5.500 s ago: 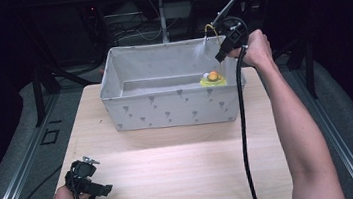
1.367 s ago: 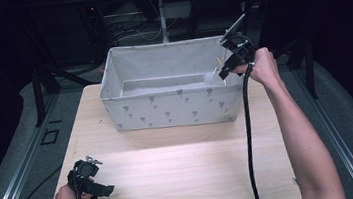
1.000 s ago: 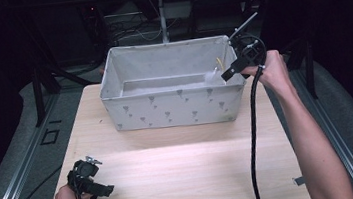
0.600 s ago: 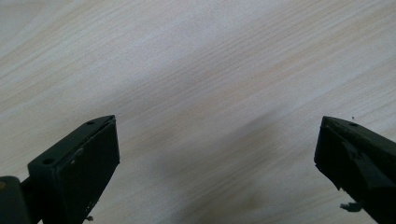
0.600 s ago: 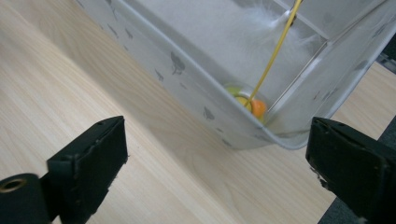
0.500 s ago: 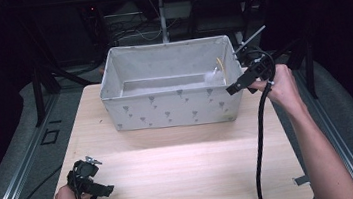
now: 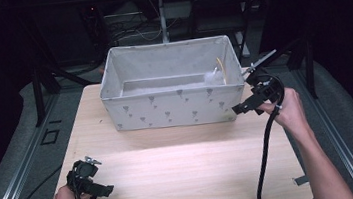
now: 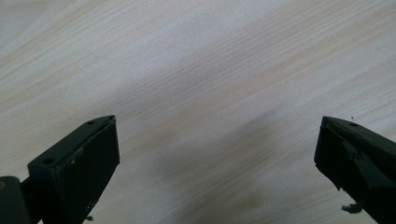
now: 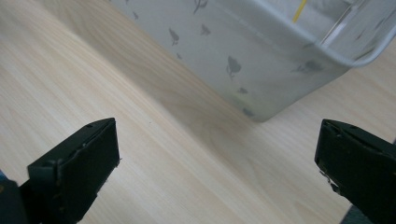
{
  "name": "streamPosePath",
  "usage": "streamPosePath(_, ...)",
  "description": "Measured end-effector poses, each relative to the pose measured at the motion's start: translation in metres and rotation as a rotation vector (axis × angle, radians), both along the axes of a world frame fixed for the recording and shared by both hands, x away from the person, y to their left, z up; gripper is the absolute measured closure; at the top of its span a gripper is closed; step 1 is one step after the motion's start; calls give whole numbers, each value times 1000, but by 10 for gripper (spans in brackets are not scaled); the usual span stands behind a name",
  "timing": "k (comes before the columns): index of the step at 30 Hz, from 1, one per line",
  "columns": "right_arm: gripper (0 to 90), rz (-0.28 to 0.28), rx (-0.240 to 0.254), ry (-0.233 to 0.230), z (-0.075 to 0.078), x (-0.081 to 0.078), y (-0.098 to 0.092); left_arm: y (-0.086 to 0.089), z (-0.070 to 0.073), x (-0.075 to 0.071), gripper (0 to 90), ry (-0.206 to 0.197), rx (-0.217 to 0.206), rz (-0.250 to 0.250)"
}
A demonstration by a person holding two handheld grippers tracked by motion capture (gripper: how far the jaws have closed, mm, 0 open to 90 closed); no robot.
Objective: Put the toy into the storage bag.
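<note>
Grippers sit well apart over the wooden table (image 7: 183, 174). On the right side of the high view, the right gripper (image 7: 240, 108) hangs just beside the near right corner of the grey fabric bin (image 7: 176, 110), outside its wall, with its black cable trailing down toward the near edge. Its jaws have just been opening and now stand wide with nothing between them; the right gripper view looks past both black jaws at bare wood and the bin's patterned corner. Inside the bin, a thin pale stick-like piece (image 7: 221, 68) leans against the right inner wall; what it is cannot be told. At the near left corner of the table, the left gripper (image 7: 105, 190) lies low over the wood, jaws spread wide and empty.
</note>
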State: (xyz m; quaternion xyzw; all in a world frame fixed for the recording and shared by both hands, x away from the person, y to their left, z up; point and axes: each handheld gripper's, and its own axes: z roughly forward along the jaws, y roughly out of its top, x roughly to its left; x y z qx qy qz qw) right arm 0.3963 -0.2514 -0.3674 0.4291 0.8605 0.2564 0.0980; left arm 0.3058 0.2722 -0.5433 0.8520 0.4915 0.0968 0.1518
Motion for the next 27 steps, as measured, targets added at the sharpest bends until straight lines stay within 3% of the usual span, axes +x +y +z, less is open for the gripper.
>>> streamPosePath(14, 0, -38, 55, 71, -69, -37, -15, -3, -1, 0, 1, 4, 6, -2)
streamPosePath(16, 0, -45, 46, 73, -77, -41, -17, -4, -1, 1, 1, 1, 9, -9)
streamPosePath(20, 0, -93, 73, 54, -94, -52, -23, -4, -2, 1, 1, 3, 13, -9)
streamPosePath(24, 0, -126, 59, 52, -107, -61, -26, -6, -2, 3, 1, 5, 13, -15)
streamPosePath(27, 0, -114, 34, 87, -118, -63, -25, -9, -1, 2, 1, 7, 17, -24)
